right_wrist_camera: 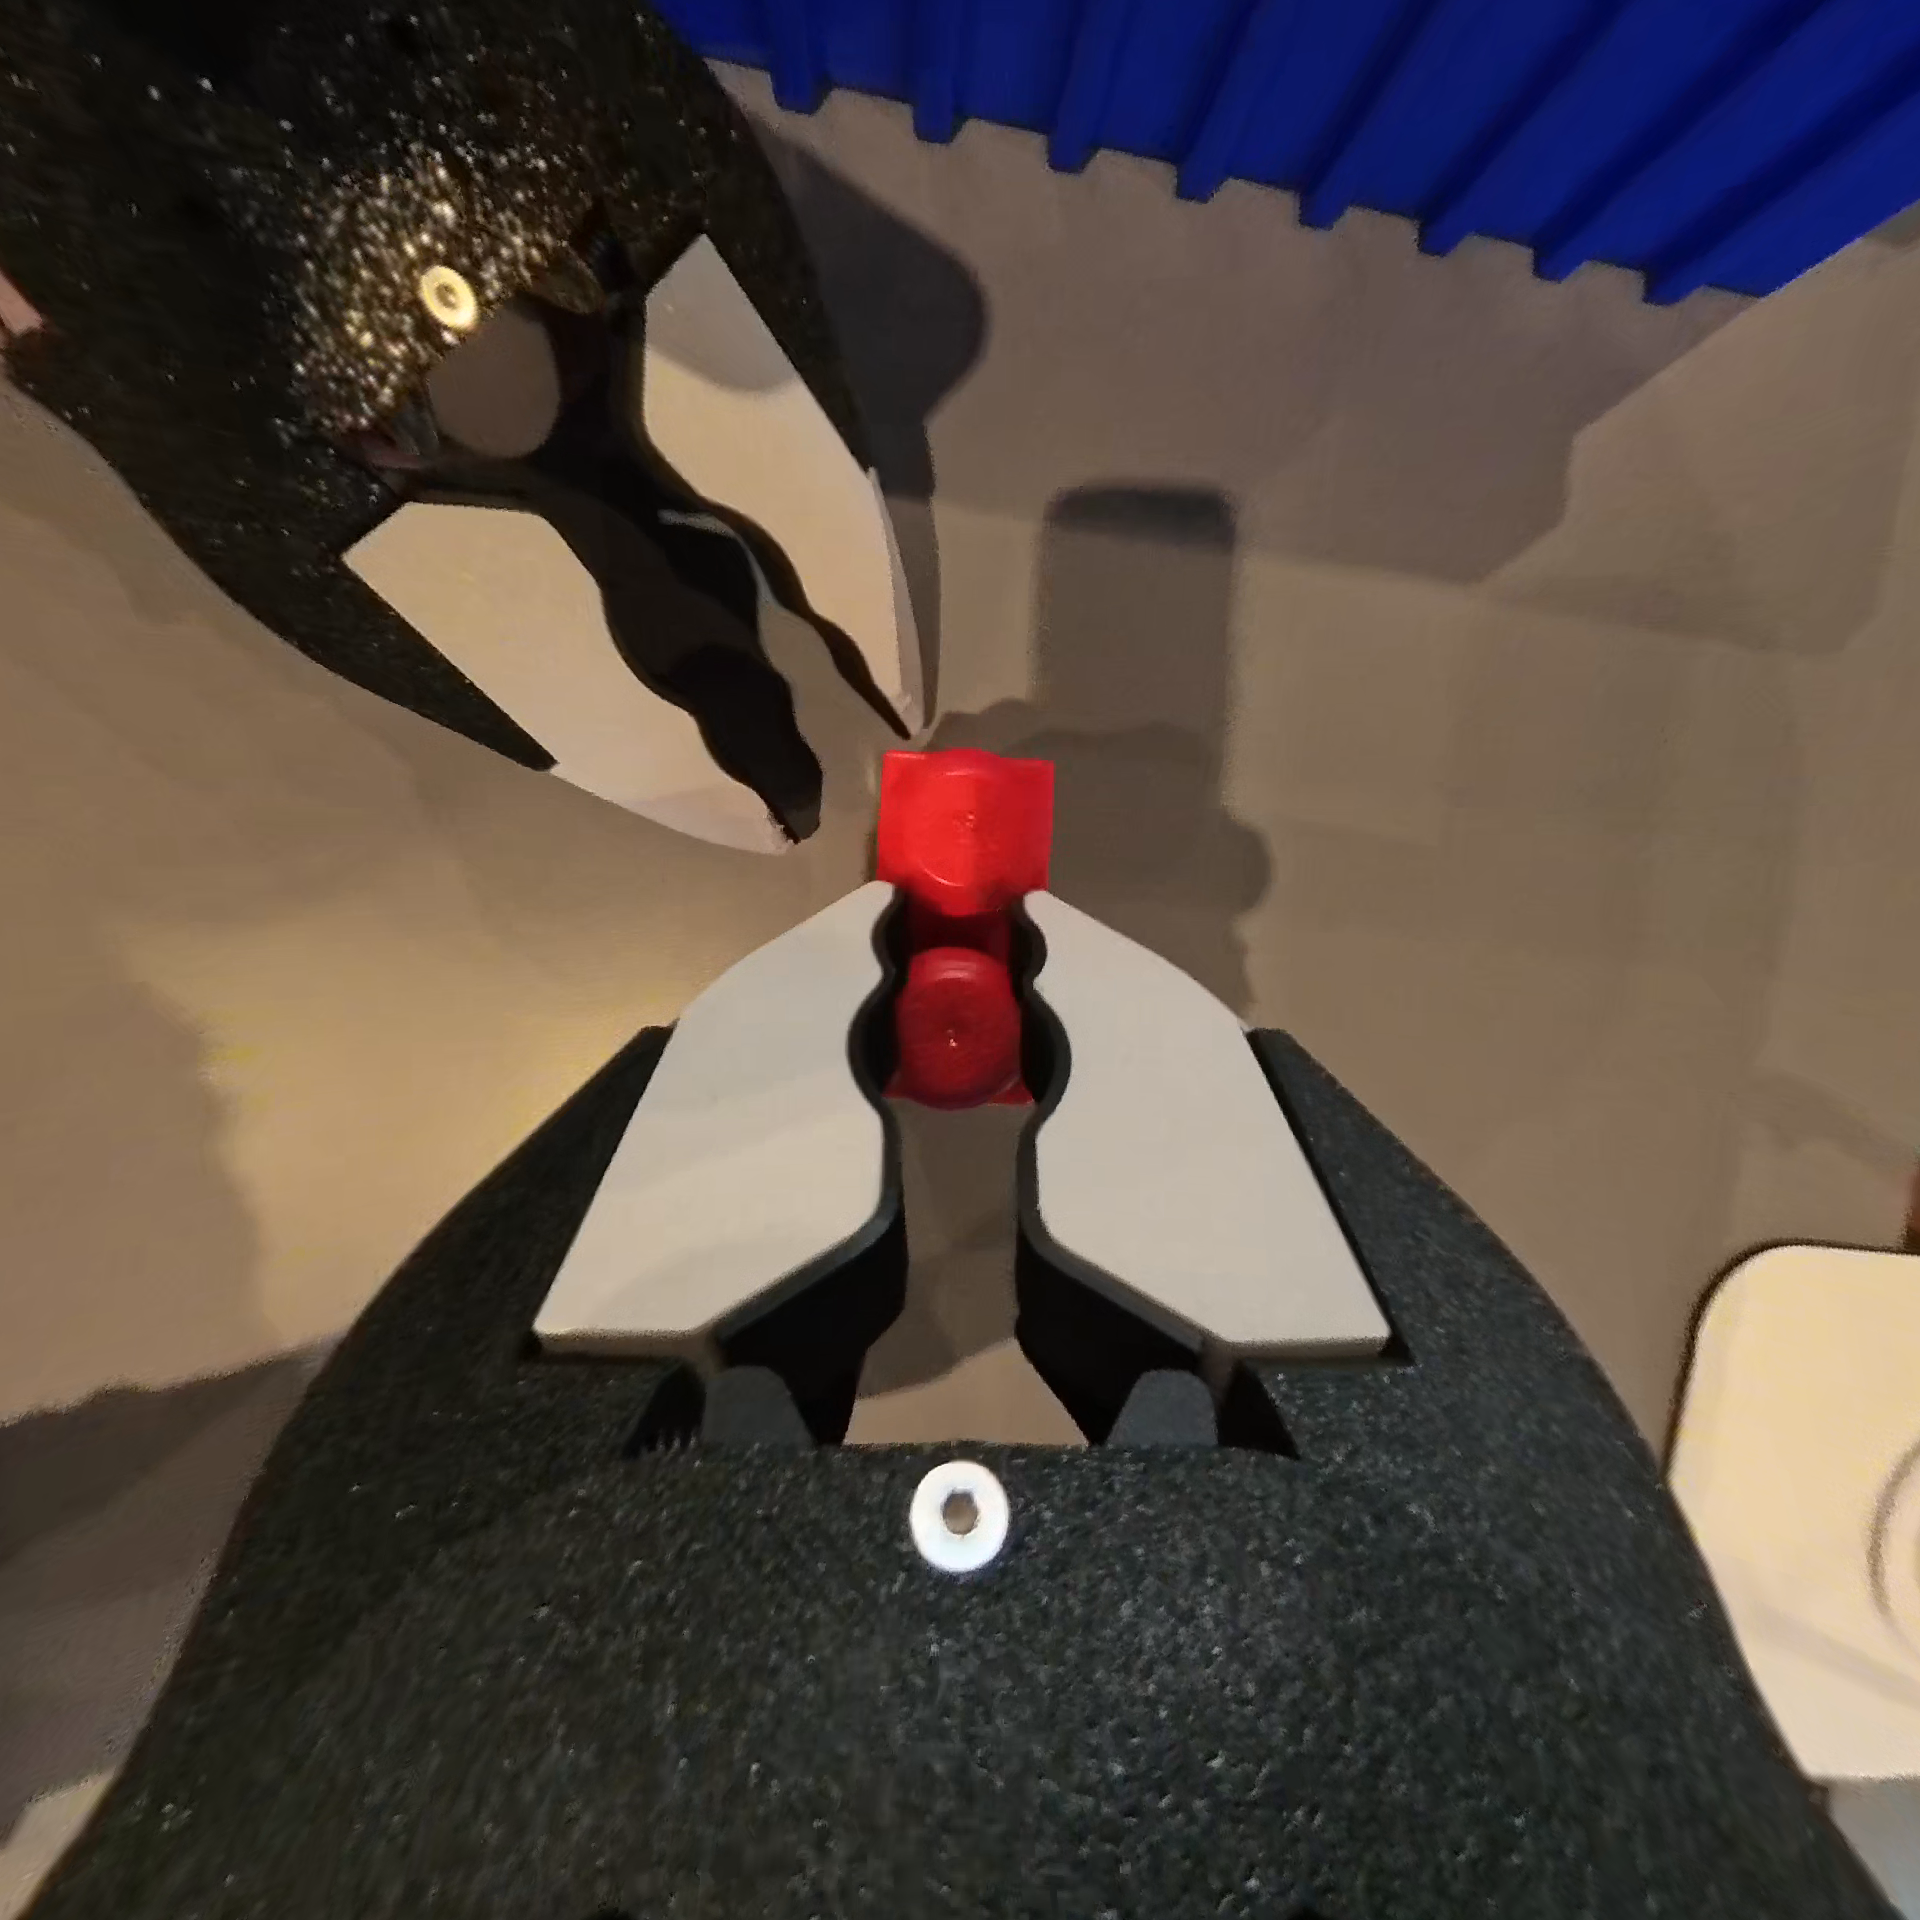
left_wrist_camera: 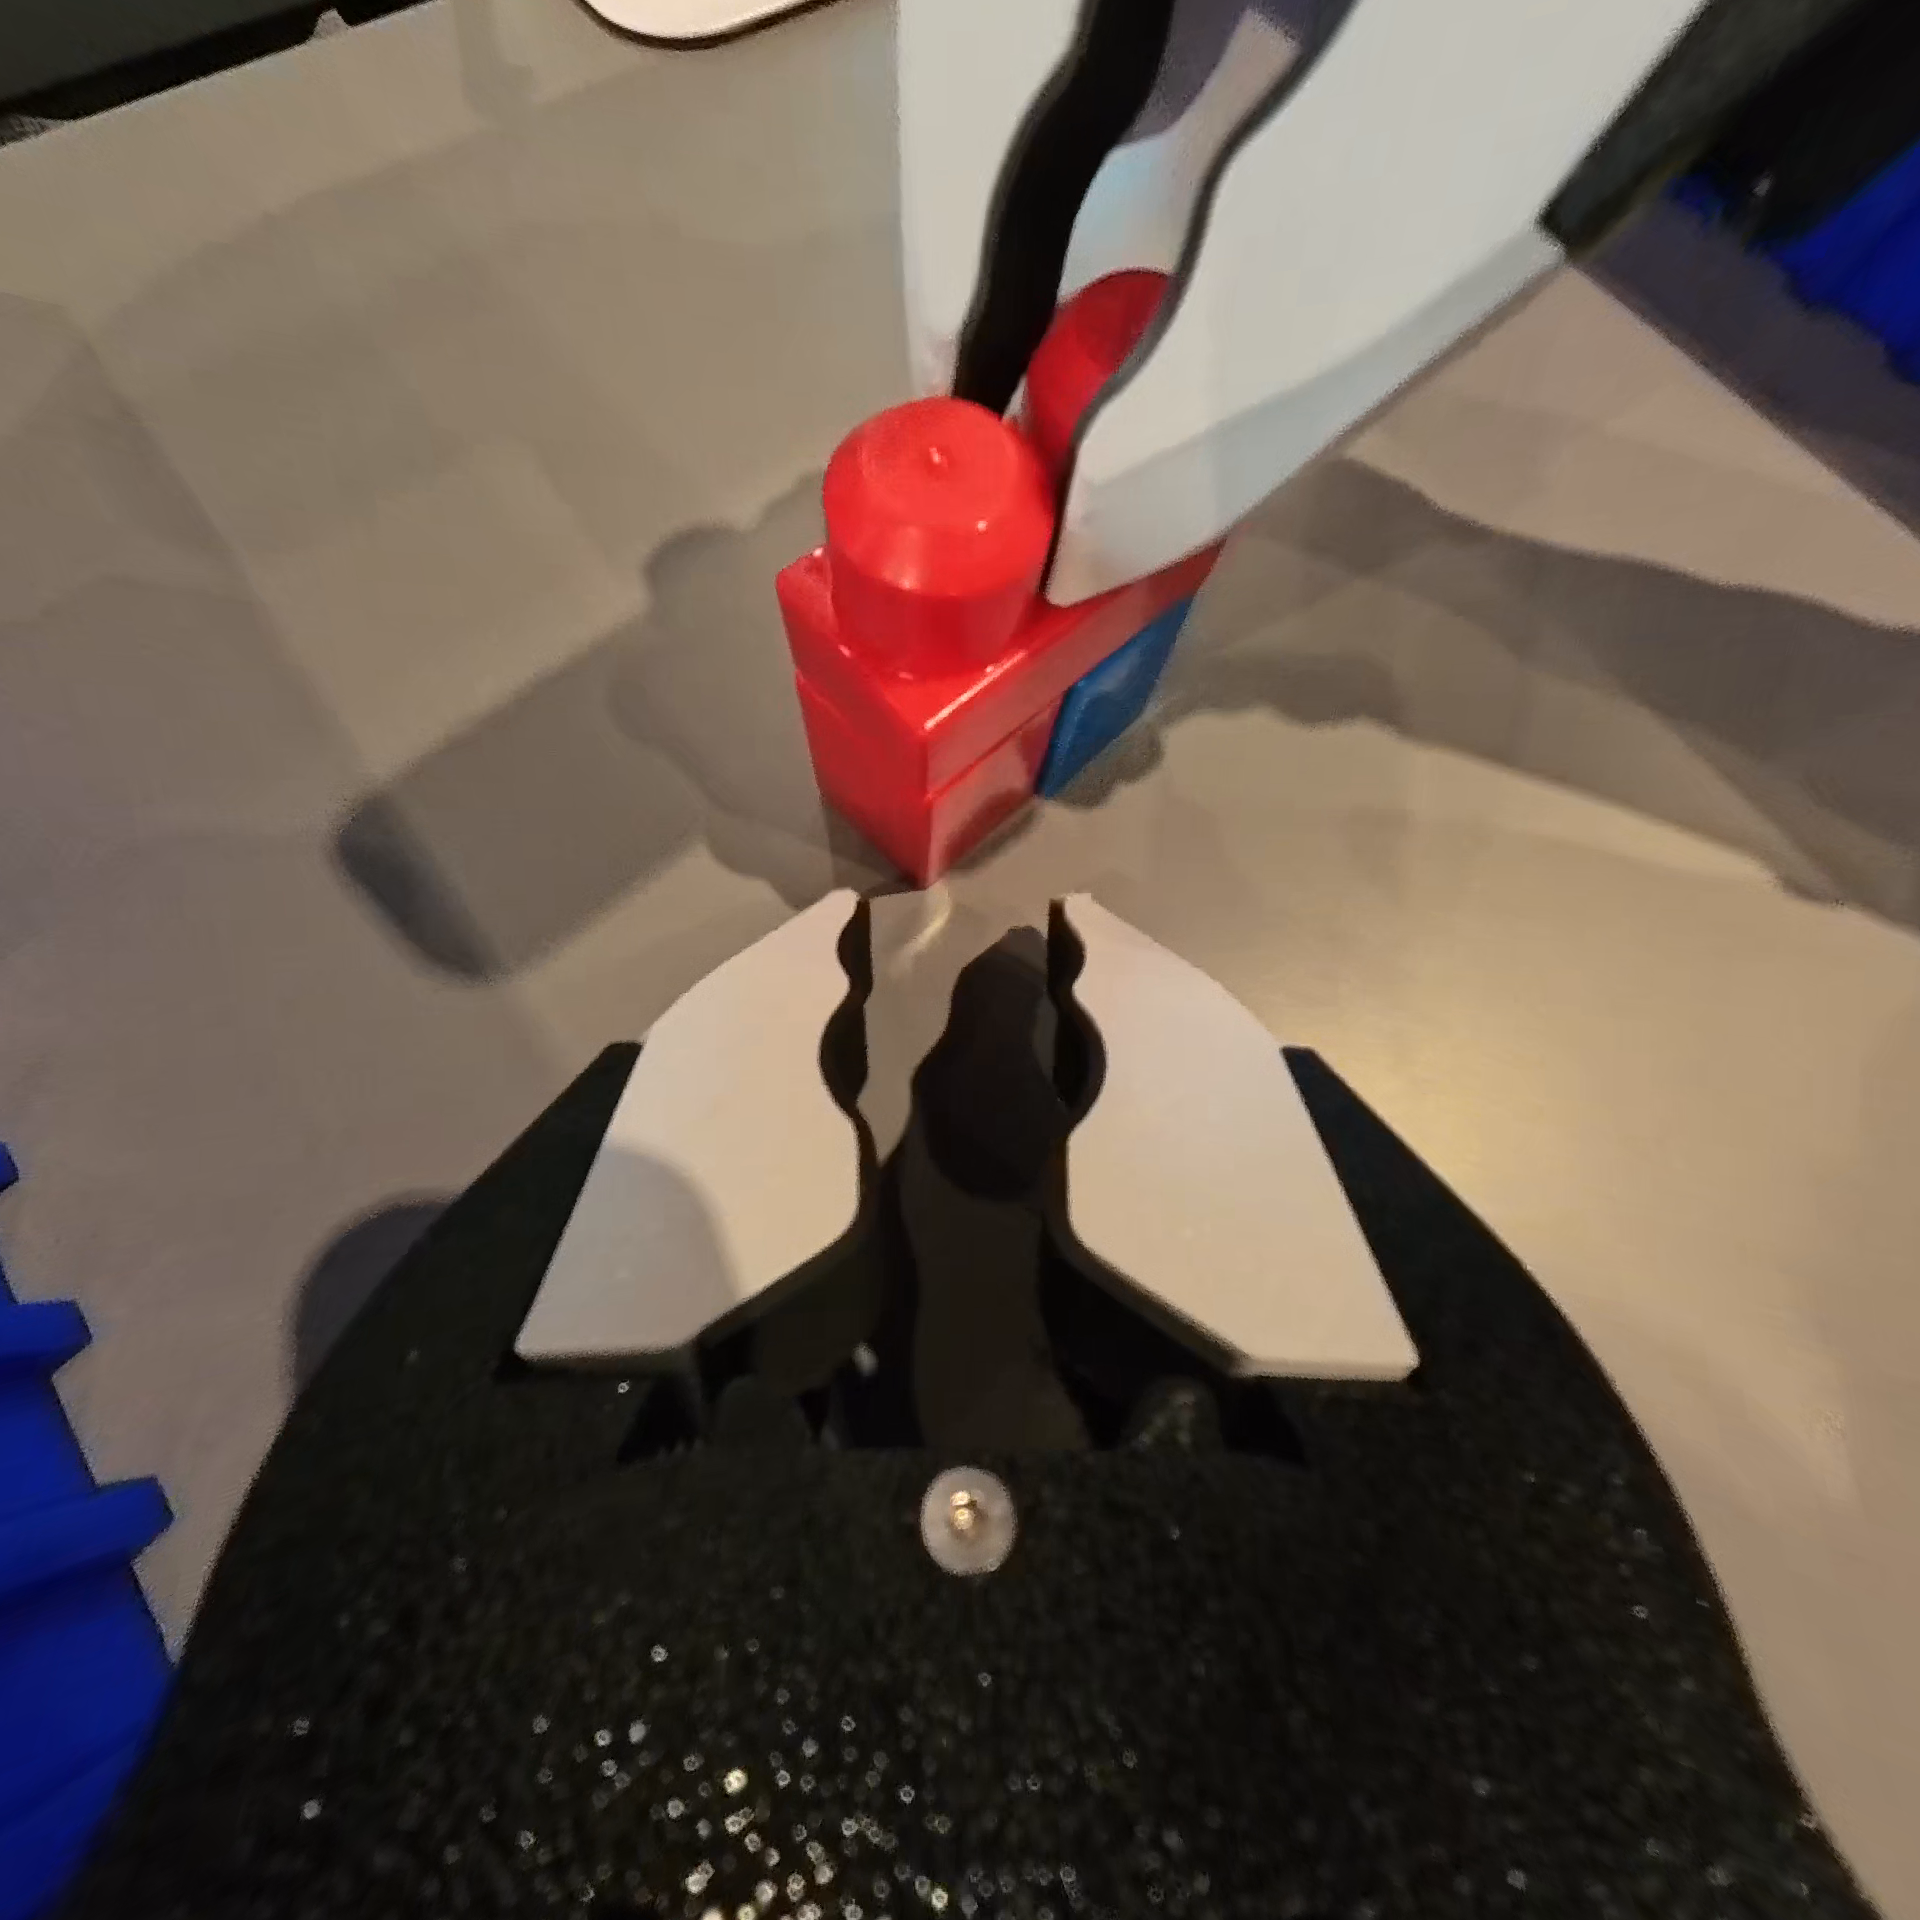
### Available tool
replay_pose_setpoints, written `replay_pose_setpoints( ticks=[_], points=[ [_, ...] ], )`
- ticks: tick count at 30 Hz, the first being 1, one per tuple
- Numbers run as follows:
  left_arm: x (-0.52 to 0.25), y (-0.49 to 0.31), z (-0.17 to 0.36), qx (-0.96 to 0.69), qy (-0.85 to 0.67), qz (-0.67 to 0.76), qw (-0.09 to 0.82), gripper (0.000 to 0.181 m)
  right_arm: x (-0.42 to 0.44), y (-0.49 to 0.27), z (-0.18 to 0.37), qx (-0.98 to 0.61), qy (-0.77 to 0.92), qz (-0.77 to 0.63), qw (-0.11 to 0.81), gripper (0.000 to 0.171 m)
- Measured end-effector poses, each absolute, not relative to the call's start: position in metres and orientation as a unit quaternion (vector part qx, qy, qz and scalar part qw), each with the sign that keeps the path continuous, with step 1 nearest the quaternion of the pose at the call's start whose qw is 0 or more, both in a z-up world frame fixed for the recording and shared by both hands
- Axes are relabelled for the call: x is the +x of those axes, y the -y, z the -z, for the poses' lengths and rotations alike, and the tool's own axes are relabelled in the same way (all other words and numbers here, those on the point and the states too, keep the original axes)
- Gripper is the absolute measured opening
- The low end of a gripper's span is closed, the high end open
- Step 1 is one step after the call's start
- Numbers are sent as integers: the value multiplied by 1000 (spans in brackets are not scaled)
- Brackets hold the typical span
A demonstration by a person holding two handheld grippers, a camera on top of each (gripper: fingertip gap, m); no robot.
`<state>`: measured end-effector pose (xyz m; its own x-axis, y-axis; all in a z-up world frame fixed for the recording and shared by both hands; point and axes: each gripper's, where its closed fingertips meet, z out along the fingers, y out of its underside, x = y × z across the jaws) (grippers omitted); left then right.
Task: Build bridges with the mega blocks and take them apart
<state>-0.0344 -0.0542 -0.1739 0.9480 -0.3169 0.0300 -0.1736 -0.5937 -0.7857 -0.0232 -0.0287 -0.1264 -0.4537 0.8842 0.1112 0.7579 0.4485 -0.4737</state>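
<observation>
Left wrist view: left claw (left_wrist_camera: 961, 914) slightly parted, empty, just short of red two-stud block (left_wrist_camera: 925, 686) on grey worktop (left_wrist_camera: 364, 468); blue block (left_wrist_camera: 1107, 696) beneath its far end.

Right wrist view: right claw (right_wrist_camera: 956, 904) clamped around red two-stud block (right_wrist_camera: 961, 831); left claw (right_wrist_camera: 852, 779) just beside.

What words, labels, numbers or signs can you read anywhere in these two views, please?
None can be read.
Red block: plain studs, only a moulding dot.
White object at the right edge: faint curved marks, too blurred to tell.
</observation>
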Motion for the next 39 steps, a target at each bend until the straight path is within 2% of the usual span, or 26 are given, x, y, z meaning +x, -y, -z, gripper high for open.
replay_pose_setpoints(
  ticks=[1,3,7,9,11,16,19,20,21,26,31,35,39],
  points=[
    [-34,55,174,-888,-140,84,431,34,-23,28,126,-496,831,-173,185,19],
    [-34,54,173,-886,-140,79,435,44,-29,26,114,-512,801,-198,240,39],
    [-37,53,167,-876,-145,67,456,50,-21,30,88,-538,693,-356,323,81],
    [-40,53,163,-869,-144,64,469,51,-6,18,109,-559,670,-349,343,88],
    [-41,53,159,-864,-140,70,479,51,1,15,131,-578,661,-354,322,90],
    [-38,53,154,-855,-145,87,490,53,-12,9,146,-570,680,-344,309,61],
    [-35,54,152,-849,-157,96,495,56,-17,15,160,-572,693,-343,273,55],
    [-35,54,151,-846,-161,99,499,59,-16,18,167,-572,700,-337,262,42],
    [-34,55,149,-843,-164,103,503,62,-15,21,168,-568,701,-341,263,40],
    [-14,65,146,-823,-220,171,495,73,10,66,165,-496,739,-404,208,39],
    [20,100,153,-792,-342,267,429,64,32,95,164,-449,758,-425,209,38],
    [29,117,170,-798,-398,254,376,64,39,102,166,-432,770,-405,235,38],
    [31,118,176,-793,-426,206,382,52,41,99,175,-455,775,-374,228,47]
  ],
)
